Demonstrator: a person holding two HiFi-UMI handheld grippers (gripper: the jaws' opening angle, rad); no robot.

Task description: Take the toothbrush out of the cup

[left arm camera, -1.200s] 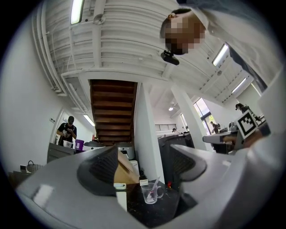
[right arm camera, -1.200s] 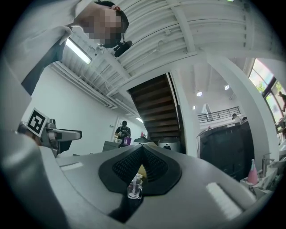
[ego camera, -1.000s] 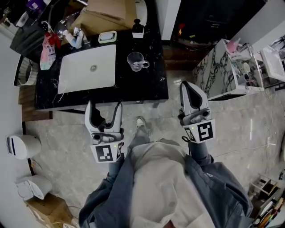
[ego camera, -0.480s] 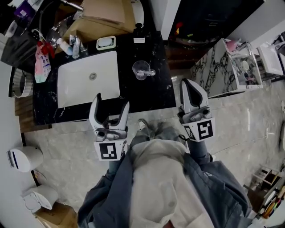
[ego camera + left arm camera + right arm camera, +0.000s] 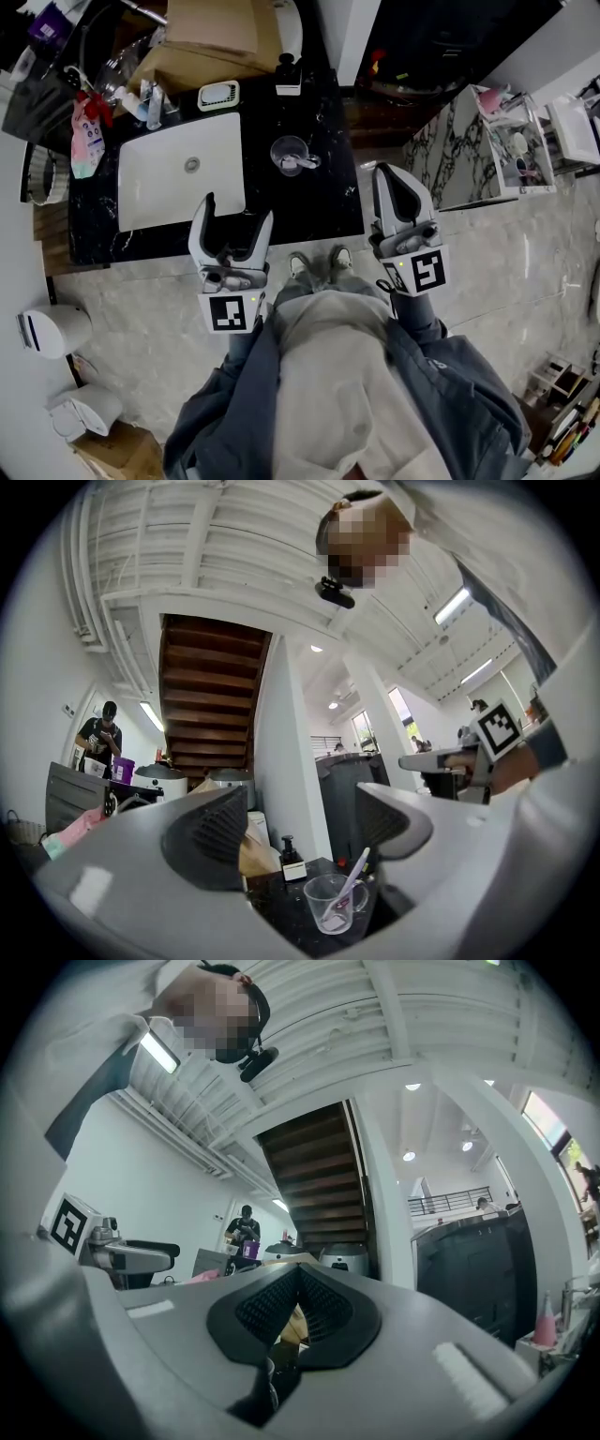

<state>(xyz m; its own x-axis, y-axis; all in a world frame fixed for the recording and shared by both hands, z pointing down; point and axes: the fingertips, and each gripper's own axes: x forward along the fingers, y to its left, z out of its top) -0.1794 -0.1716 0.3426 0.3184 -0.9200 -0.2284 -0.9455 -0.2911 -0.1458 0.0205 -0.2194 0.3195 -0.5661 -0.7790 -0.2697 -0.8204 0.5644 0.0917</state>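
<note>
A clear glass cup (image 5: 292,154) with a handle stands on the black marble counter (image 5: 309,202), right of the white sink (image 5: 178,192). A pale toothbrush (image 5: 351,884) leans inside the cup (image 5: 333,904), its head up to the right. My left gripper (image 5: 231,217) is open, held over the counter's front edge, short of the cup. My right gripper (image 5: 391,189) is shut with nothing in it, off the counter's right end, above the floor. In the left gripper view the cup shows low between the two jaws.
A dark soap pump bottle (image 5: 288,72) and a soap dish (image 5: 220,95) sit at the counter's back. Cardboard boxes (image 5: 211,37) and bottles (image 5: 150,98) crowd the back left. A marble-patterned cabinet (image 5: 459,155) stands to the right. A person (image 5: 97,739) stands far off.
The view has shifted closer to the counter. My left gripper has come forward over the counter's front edge; my right gripper stays shut beside the counter's right end.
</note>
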